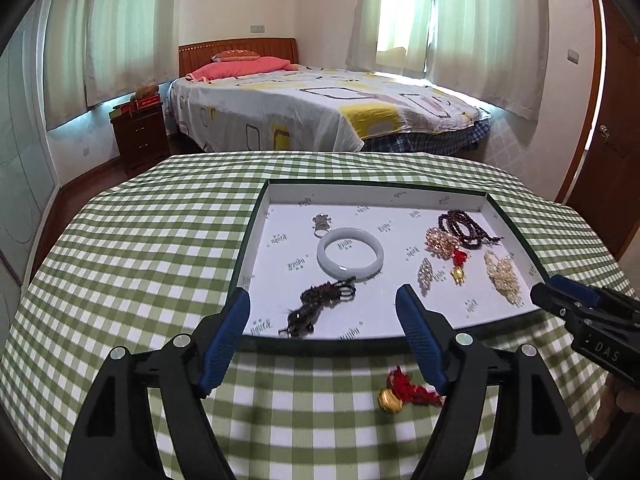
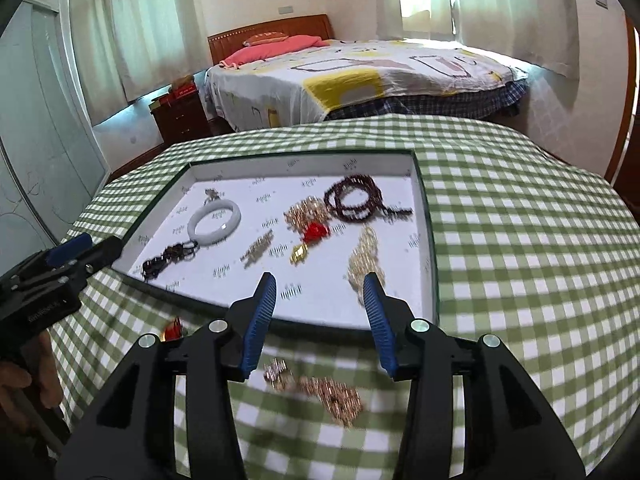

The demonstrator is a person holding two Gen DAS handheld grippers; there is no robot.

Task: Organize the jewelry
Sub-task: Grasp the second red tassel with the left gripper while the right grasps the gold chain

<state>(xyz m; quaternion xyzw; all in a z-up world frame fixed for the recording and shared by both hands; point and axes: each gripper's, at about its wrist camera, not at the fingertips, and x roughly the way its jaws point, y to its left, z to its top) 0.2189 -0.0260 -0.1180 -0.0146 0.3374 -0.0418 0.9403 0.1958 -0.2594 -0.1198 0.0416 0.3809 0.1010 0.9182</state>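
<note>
A shallow white box tray (image 1: 440, 194) (image 2: 420, 216) lies on the green checked tablecloth. In it are a white bangle (image 1: 350, 254) (image 2: 215, 222), dark bead strands (image 1: 320, 306) (image 1: 470, 228), a gold brooch (image 1: 438, 240), a red-and-gold charm (image 1: 458, 266) and pearl pieces (image 1: 502, 274). My left gripper (image 1: 322, 300) is open and empty over the tray's near edge. A red tassel with a gold charm (image 1: 404, 392) lies on the cloth below it. My right gripper (image 2: 320, 286) is open and empty. A gold bead piece (image 2: 324, 390) lies on the cloth beneath it.
The table's cloth (image 1: 140, 240) extends left of the tray and right of it (image 2: 520, 240). A bed (image 1: 320, 108) and a dark nightstand (image 1: 140, 136) stand beyond the table. The right gripper shows at the right edge of the left wrist view (image 1: 588, 312).
</note>
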